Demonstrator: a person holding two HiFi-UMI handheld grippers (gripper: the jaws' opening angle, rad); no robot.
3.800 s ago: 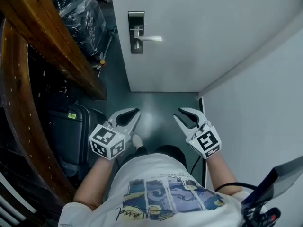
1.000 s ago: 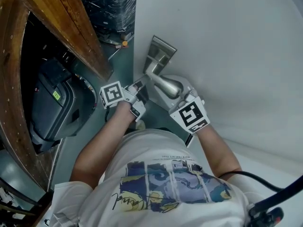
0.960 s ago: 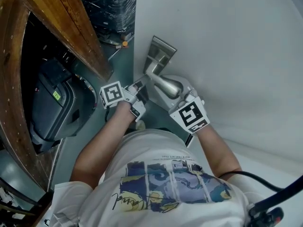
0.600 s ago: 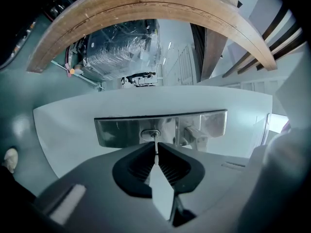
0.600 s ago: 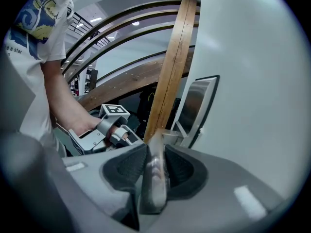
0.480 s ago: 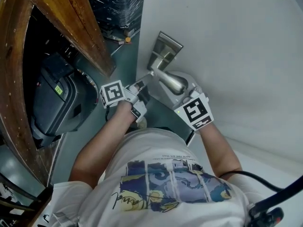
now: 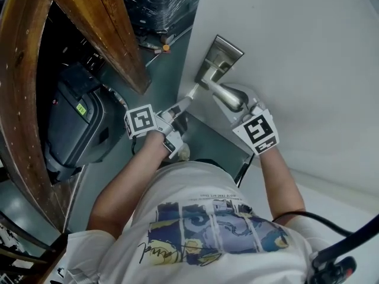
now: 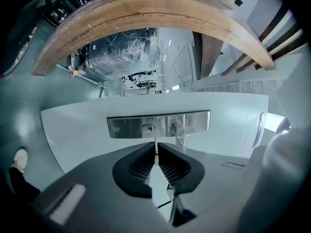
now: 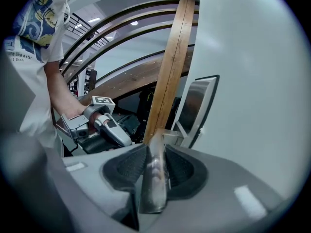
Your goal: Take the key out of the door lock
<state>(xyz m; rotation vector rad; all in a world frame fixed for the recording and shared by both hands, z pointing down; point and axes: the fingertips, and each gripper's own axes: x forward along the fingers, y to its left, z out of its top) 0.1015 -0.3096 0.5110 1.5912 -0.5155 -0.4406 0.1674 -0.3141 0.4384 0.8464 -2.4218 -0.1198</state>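
Thin flat key [image 8: 155,148]; shiny rnd metal lever [image 9: 154,178].

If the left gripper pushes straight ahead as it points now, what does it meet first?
Probably the lock plate near the keyhole, the key in its fingers touching first; the gap is hard to judge.

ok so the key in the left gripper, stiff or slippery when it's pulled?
Probably stiff and light: the key is a thin, straight metal sliver. Possibly slippery: the left gripper pinches it only at the very tips, so it might twist if pulled off-axis from the lock plate.
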